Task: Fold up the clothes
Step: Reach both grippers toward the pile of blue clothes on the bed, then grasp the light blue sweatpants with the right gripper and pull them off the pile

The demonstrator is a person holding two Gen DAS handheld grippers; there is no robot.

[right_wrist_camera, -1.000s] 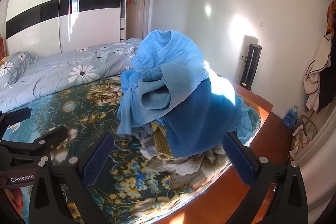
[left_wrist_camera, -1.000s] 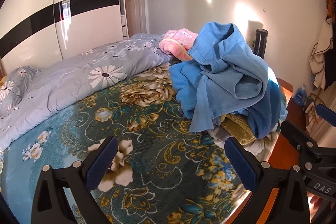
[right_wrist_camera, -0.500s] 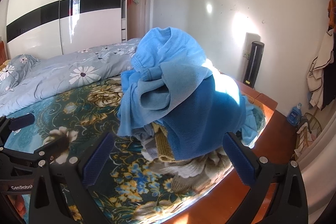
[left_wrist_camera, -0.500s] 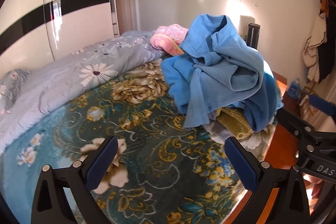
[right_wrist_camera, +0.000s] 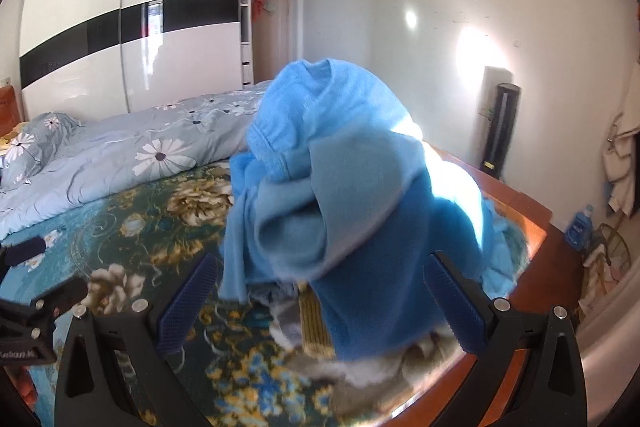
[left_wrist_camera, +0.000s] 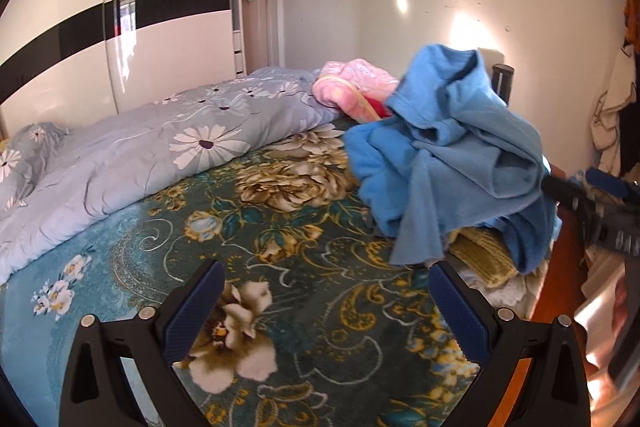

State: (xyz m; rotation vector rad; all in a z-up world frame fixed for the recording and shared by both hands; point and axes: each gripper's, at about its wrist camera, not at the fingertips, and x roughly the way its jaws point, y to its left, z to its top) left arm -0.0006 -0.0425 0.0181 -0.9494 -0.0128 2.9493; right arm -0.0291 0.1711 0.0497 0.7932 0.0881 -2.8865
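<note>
A heap of clothes lies at the foot of the bed, topped by crumpled blue garments. Under them show a yellow knit piece and pale cloth. My left gripper is open over the floral bedspread, left of the heap and short of it, with nothing between its fingers. My right gripper is open close in front of the heap, and the blue cloth hangs between its fingers without being pinched. Each gripper shows at the edge of the other's view.
The teal floral bedspread covers the near half of the bed. A pale blue daisy duvet lies along the far side with a pink blanket at its end. A wooden bed frame, a black tower fan and hanging clothes stand to the right.
The right gripper has moved closer to the blue heap, which now looms larger and blurred. The left gripper's view swung right, then back left; both stay open.
</note>
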